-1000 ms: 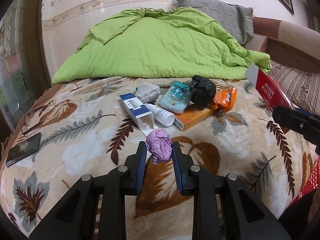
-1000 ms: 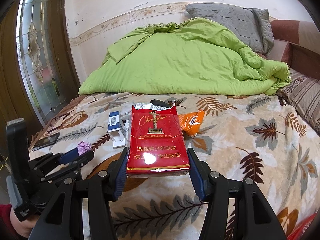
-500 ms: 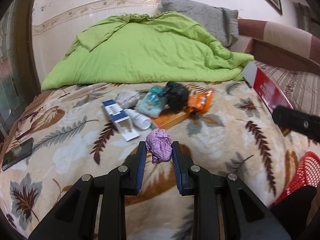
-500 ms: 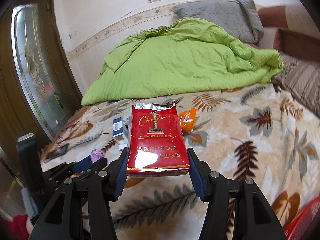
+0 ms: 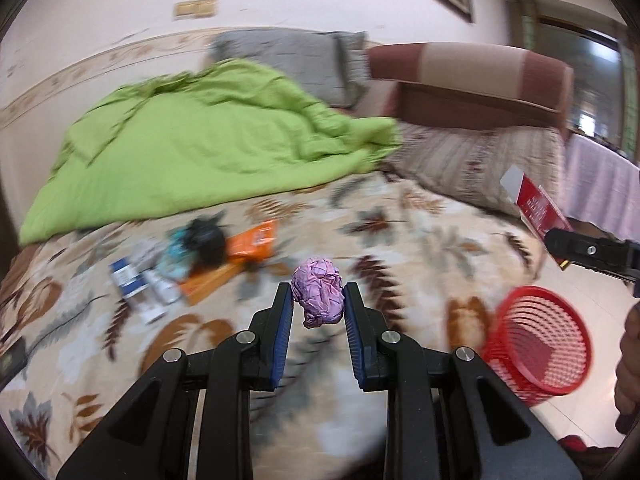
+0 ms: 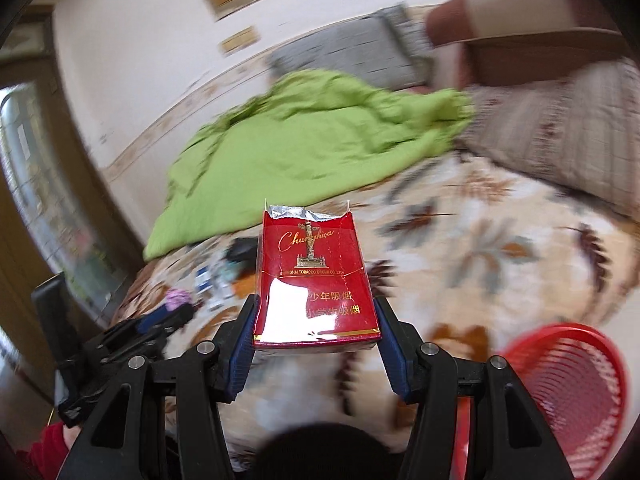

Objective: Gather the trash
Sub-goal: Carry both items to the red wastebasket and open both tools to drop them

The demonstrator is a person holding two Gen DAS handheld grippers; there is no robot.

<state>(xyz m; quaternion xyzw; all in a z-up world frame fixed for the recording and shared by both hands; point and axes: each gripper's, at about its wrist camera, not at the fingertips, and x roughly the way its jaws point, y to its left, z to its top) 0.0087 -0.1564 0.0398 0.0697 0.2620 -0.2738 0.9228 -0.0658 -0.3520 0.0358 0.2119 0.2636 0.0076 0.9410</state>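
My left gripper (image 5: 319, 300) is shut on a crumpled purple paper ball (image 5: 319, 297), held above the leaf-patterned bed. My right gripper (image 6: 314, 312) is shut on a red cigarette pack (image 6: 314, 280) with torn foil at its top; the pack also shows at the right of the left wrist view (image 5: 536, 210). A red mesh basket (image 5: 538, 350) stands on the floor by the bed's right edge, also in the right wrist view (image 6: 572, 392). More trash lies on the bed: a black bag (image 5: 206, 240), an orange wrapper (image 5: 254, 240), a blue and white box (image 5: 128, 280).
A green quilt (image 5: 192, 148) covers the far half of the bed, with a grey pillow (image 5: 288, 64) and a brown headboard (image 5: 472, 76) behind. A dark phone (image 5: 10, 358) lies at the bed's left edge. Tiled floor lies right of the bed.
Both grippers have swung to the right with their loads. The red basket has come fully into view in both cameras and the trash pile has shifted left.
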